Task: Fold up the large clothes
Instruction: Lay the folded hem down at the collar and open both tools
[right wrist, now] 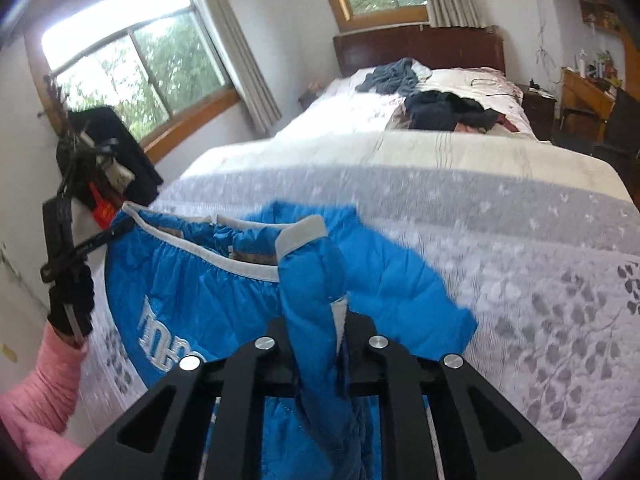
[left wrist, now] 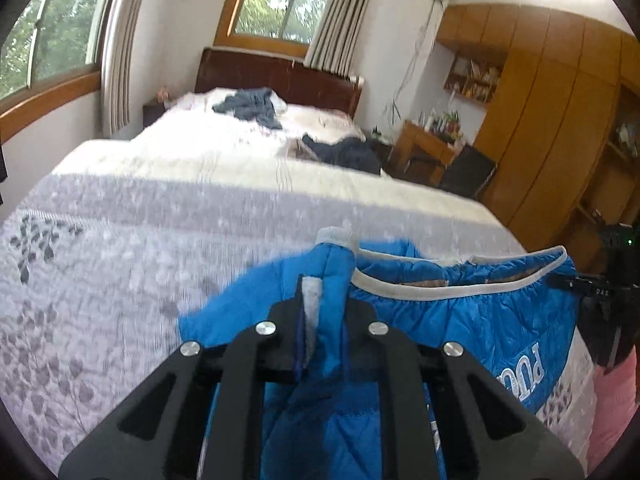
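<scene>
left tool (left wrist: pixel 324 304) clamped on white-cuffed fold of blue jacket (left wrist: pixel 480 320). my right tool (right wrist: pixel 340 316) pinched shut on another fold. jacket hangs between tools over near edge of bed (right wrist: pixel 500 220). dark clothes (right wrist: pixel 444 114) heaped toward headboard end.

I am holding my left hand-held gripper (left wrist: pixel 324 300) and right hand-held gripper (right wrist: pixel 316 320) level, each clamping the jacket (left wrist: pixel 460 320).
</scene>
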The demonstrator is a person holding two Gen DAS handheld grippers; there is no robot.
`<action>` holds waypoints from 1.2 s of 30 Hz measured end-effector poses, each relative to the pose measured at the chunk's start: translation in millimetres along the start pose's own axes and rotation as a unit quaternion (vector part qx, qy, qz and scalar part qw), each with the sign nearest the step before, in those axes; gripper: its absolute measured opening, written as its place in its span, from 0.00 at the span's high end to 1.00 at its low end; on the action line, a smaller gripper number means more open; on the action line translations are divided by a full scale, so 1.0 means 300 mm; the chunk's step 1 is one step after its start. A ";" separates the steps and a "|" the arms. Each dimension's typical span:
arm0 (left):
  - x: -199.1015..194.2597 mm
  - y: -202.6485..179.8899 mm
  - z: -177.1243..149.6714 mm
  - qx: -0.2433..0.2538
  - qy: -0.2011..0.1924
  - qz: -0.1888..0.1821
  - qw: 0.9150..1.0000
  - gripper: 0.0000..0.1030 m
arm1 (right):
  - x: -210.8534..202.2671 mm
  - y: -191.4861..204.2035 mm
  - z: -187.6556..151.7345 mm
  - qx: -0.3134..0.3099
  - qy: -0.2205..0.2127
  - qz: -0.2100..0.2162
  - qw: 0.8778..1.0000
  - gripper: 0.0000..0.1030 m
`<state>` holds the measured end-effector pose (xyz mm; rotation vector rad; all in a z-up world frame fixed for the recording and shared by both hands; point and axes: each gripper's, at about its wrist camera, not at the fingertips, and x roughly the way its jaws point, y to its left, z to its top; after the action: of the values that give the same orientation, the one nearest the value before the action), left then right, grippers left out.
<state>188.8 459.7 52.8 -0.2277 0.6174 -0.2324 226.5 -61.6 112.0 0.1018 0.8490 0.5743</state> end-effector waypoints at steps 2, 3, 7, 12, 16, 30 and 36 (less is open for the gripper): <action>0.024 -0.007 0.046 0.002 -0.009 0.004 1.000 0.89 | 0.004 -0.007 0.054 0.008 -0.004 -0.005 1.000 0.87; 0.051 -0.004 0.077 -0.002 -0.011 0.004 1.000 0.89 | 0.015 -0.015 0.087 0.012 -0.006 -0.011 1.000 0.87; 0.149 0.006 0.140 -0.005 -0.010 0.015 1.000 0.88 | 0.086 -0.066 0.173 0.033 0.001 -0.025 0.999 0.87; 0.345 0.038 0.132 -0.001 0.032 0.044 0.999 0.88 | 0.239 -0.151 0.204 0.063 0.037 -0.044 0.996 0.87; 0.508 0.095 0.070 -0.008 0.086 0.067 0.994 0.87 | 0.366 -0.216 0.187 0.084 0.069 -0.056 0.992 0.87; 0.603 0.180 0.017 -0.043 0.139 0.089 0.985 0.70 | 0.508 -0.328 0.065 0.138 0.103 -0.081 0.982 0.65; 0.358 0.138 0.012 -0.036 0.085 0.074 0.993 0.67 | 0.286 -0.281 -0.011 0.121 0.070 -0.064 0.988 0.58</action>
<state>282.0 469.2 -14.2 -0.2321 0.8082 -0.0870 305.6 -88.7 25.5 0.2286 1.0527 0.3591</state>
